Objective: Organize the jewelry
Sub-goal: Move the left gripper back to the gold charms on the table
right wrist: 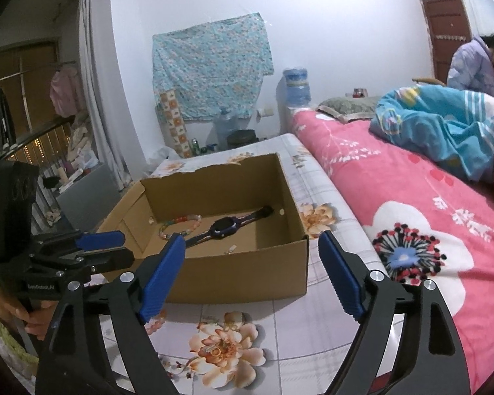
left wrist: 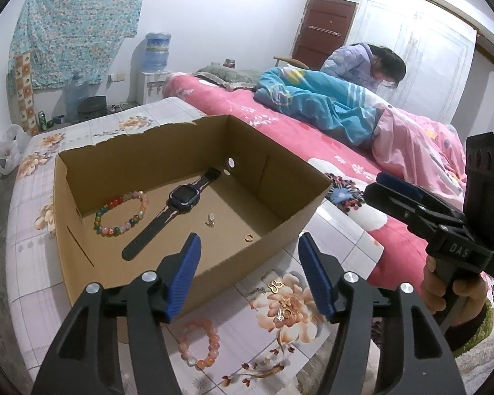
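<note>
I see both jaws spread with nothing between them: my left gripper (left wrist: 248, 276) and right gripper (right wrist: 252, 275) hang just in front of the box (left wrist: 247, 260). Inside it lie a watch (left wrist: 171, 214), bracelet (left wrist: 122, 214) and ring (left wrist: 248, 238). In front of it, a pink bracelet (left wrist: 199, 342) and gold charms (left wrist: 281, 299) wait. On that flowered cloth, I judge the small charms could slip from the pads.

Pink bead bracelet (right wrist: 156, 324) mostly hidden behind gripper finger; small gold pieces (left wrist: 281, 302) on floral cloth too tiny to identify.
</note>
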`<control>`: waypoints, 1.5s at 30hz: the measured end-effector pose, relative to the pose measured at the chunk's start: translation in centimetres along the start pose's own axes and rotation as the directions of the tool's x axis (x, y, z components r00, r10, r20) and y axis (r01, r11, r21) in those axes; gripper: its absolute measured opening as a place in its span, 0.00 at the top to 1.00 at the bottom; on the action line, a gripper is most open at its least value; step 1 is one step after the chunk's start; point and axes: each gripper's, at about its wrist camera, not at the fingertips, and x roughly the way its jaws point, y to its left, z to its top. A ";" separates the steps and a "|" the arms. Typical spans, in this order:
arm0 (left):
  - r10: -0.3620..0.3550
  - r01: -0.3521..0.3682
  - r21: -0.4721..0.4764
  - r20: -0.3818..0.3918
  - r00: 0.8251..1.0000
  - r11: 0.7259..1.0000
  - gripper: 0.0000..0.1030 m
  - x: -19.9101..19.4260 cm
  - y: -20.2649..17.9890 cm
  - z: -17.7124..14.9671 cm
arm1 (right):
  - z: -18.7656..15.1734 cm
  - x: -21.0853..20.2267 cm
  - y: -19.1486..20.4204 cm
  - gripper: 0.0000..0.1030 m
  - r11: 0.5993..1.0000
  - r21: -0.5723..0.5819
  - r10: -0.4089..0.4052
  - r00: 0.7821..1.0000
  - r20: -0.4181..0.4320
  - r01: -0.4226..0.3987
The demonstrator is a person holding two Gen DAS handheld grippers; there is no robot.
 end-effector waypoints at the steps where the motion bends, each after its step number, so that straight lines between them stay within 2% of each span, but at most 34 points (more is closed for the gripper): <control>1: -0.002 0.002 0.003 -0.001 1.000 1.000 0.40 0.0 -0.1 -0.1 | -0.1 -0.1 0.1 0.20 1.000 0.001 0.000 1.000 -0.001 0.000; 6: -0.002 0.002 0.014 -0.011 1.000 1.000 0.37 0.1 -0.5 -0.6 | -0.5 0.0 -0.2 0.16 1.000 0.019 0.003 1.000 -0.019 -0.003; 13: 0.002 -0.002 0.017 -0.032 0.999 1.000 0.36 0.6 -0.6 -1.2 | -0.9 0.7 -0.8 0.16 0.999 0.046 -0.021 0.998 -0.055 0.023; 22: 0.028 -0.026 0.080 -0.018 0.999 0.996 0.35 0.5 -1.7 -1.7 | -1.4 1.0 -1.2 0.16 0.998 0.048 -0.032 0.996 -0.081 0.036; 27: -0.018 0.017 0.148 0.006 1.000 0.989 0.35 -0.7 -3.2 -2.7 | -2.5 0.1 -2.5 0.16 0.997 0.063 -0.043 0.995 -0.090 0.049; 31: -0.038 0.046 0.199 -0.044 0.998 0.979 0.35 -0.3 -4.7 -4.5 | -4.6 0.5 -3.5 0.16 0.995 0.084 -0.043 0.988 -0.151 0.056; 35: -0.017 0.042 0.187 -0.134 0.991 0.981 0.35 1.8 -5.1 -6.6 | -7.0 1.2 -3.7 0.16 0.993 0.096 -0.040 0.973 -0.227 0.063; 40: 0.009 0.029 0.208 -0.178 0.984 0.978 0.55 4.0 -5.1 -7.7 | -9.0 1.8 -3.2 0.20 0.992 0.123 0.000 0.960 -0.281 0.036; 42: 0.026 0.020 0.231 -0.194 0.981 0.973 0.68 5.0 -5.2 -7.9 | -9.4 2.1 -2.7 0.26 0.993 0.114 0.014 0.956 -0.294 0.021; 45: 0.036 0.023 0.260 -0.221 0.975 0.965 0.74 6.5 -5.2 -8.1 | -9.6 2.6 -2.0 0.34 0.996 0.093 0.032 0.951 -0.307 -0.004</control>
